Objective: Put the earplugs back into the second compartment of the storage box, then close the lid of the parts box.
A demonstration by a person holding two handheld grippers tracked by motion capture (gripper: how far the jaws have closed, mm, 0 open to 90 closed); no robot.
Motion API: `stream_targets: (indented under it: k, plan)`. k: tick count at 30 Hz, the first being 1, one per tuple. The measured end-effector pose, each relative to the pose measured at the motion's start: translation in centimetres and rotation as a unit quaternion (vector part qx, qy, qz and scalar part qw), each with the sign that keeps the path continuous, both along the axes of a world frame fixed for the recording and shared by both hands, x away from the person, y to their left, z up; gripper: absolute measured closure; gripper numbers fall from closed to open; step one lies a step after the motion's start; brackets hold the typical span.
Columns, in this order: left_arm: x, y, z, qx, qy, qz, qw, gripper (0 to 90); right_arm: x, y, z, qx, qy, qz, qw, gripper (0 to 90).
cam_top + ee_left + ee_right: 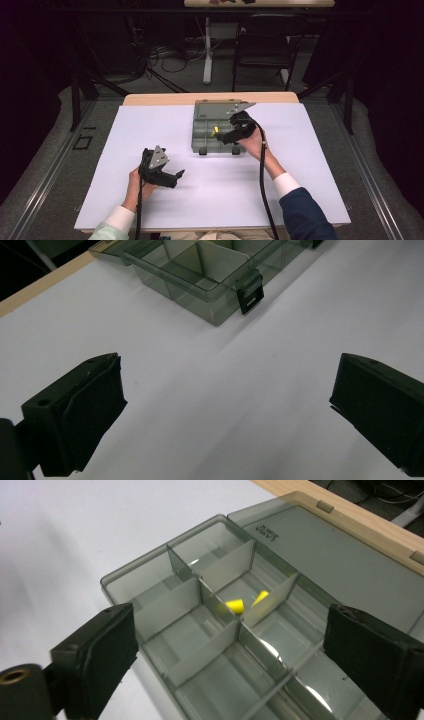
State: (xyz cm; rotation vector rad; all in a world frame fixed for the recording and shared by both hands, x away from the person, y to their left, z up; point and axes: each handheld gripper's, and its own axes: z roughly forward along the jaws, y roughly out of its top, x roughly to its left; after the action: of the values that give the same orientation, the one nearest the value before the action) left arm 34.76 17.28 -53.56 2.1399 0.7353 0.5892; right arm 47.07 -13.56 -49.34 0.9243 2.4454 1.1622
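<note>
Open grey compartment box [215,132] on white table [150,130], small yellow piece [235,606] in a middle compartment, right gripper [220,137] above, jaws spread wide, empty, left gripper [180,176] apart, jaws likewise wide, empty.
</note>
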Motion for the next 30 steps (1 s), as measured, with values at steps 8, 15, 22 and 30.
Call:
stream_targets:
  k: [8,15,22,30]
  plan:
    - [0.1,-0.3,0.2,-0.003,0.005,-0.002,1.0000,0.1,-1.6,-2.0,-0.3,0.000,-0.004,0.005,1.0000,0.9]
    - [1.0,-0.7,0.7,-0.016,0.019,-0.005,0.9997,0.0,-3.5,-3.7,-0.5,0.015,-0.010,0.006,0.9998,0.5]
    - [2.2,-1.8,1.5,-0.014,0.030,-0.014,0.9994,0.0,-5.3,-4.7,-1.0,0.014,-0.015,0.010,0.9997,0.3]
    - [4.5,-3.4,2.6,-0.016,0.034,-0.015,0.9992,0.0,-6.8,-6.0,-1.4,0.020,-0.018,0.004,0.9996,0.5]
